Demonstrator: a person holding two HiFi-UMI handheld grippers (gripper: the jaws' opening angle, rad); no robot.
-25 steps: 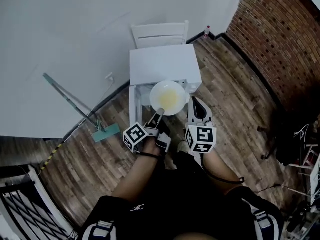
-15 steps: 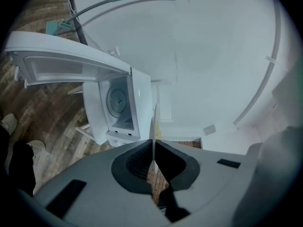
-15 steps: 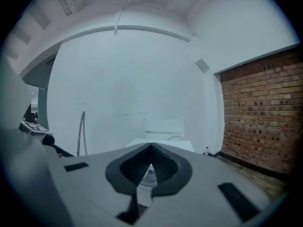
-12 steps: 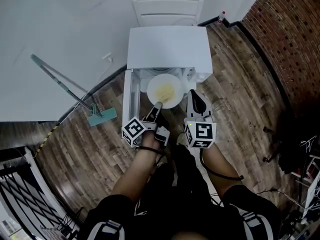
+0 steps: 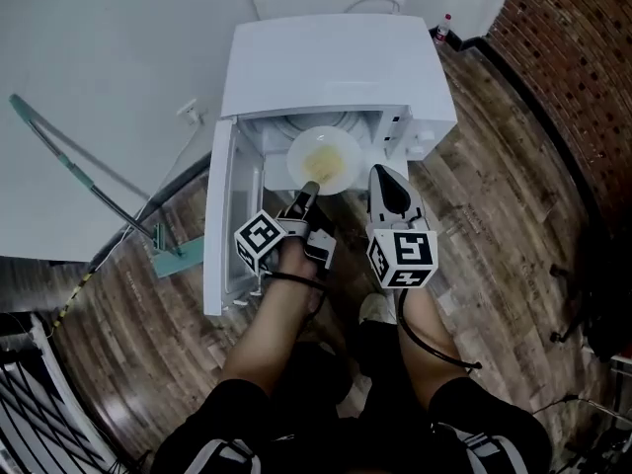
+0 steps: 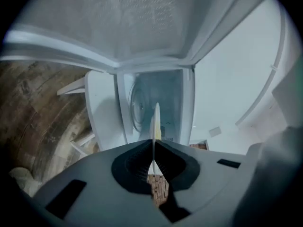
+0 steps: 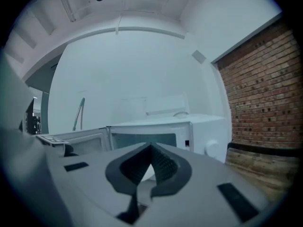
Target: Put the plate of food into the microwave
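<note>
Round plate (image 5: 324, 161), now nearer boxy microwave (image 5: 331, 62)

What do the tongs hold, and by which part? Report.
The left tongs pinch the plate by its near rim; the right tongs hold nothing.

Nothing readable anywhere, honestly. Closest to a sign: black-and-white square marker patterns on the white cube (image 5: 262, 241) of the left gripper (image 5: 308, 191) and on the matching white cube (image 5: 402, 259) of the right gripper (image 5: 387, 178). Just blocky code squares, no letters or digits. Small dark marks on the front panel of the white box-shaped microwave (image 5: 336, 62), too tiny to make out.
</note>
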